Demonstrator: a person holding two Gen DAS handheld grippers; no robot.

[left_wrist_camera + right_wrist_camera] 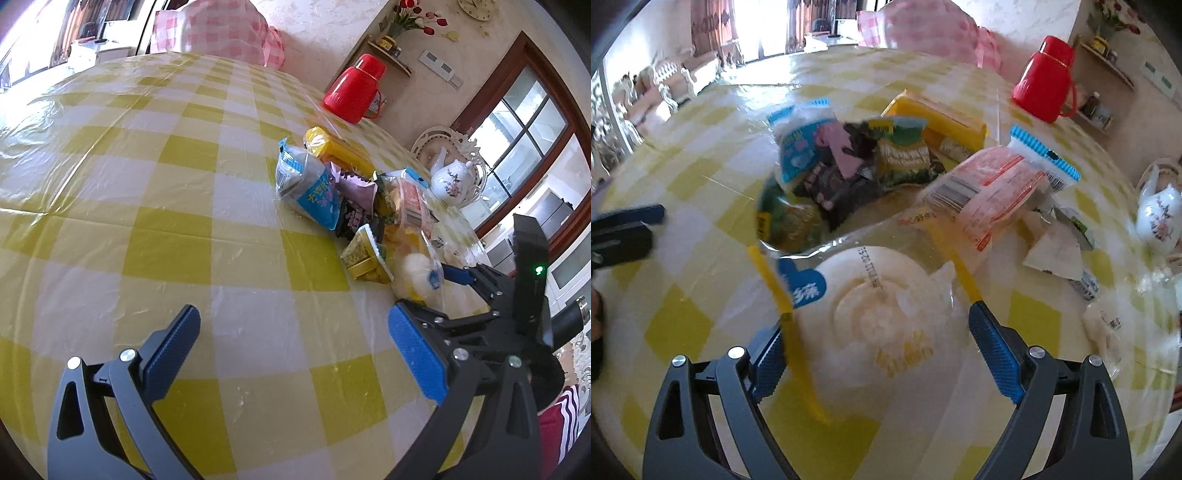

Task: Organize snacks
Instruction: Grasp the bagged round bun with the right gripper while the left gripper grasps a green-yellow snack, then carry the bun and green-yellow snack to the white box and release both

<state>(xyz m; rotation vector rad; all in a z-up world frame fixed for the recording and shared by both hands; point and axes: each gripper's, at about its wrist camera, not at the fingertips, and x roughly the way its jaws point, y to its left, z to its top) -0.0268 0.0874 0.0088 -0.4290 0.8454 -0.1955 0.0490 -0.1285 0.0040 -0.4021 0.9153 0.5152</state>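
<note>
Clear plastic, edged with yellow strips, wraps a pale round bun: this bun packet [882, 306] lies between the spread jaws of the right gripper [879, 354], its yellow side strips running just inside each blue pad; whether the pads touch the film cannot be told. Beyond the fingertips sits the snack pile [857, 162]: a blue-and-white packet [798, 147], a dark packet with pink patches [842, 173], a green noodle packet [905, 155], a yellow box [938, 118] and, forward and right of the jaws, a pink-striped clear packet [997, 192]. All rest on the yellow-checked tablecloth [683, 325] under clear film. Farther right of the jaws stand a red thermos jug [1045, 81] and a white flowered teapot [1160, 218]. The left gripper [291, 350] hovers with jaws spread over bare cloth, holding nothing; the pile lies ahead and right of its fingertips, and the right gripper shows just beyond its right pad.
</note>
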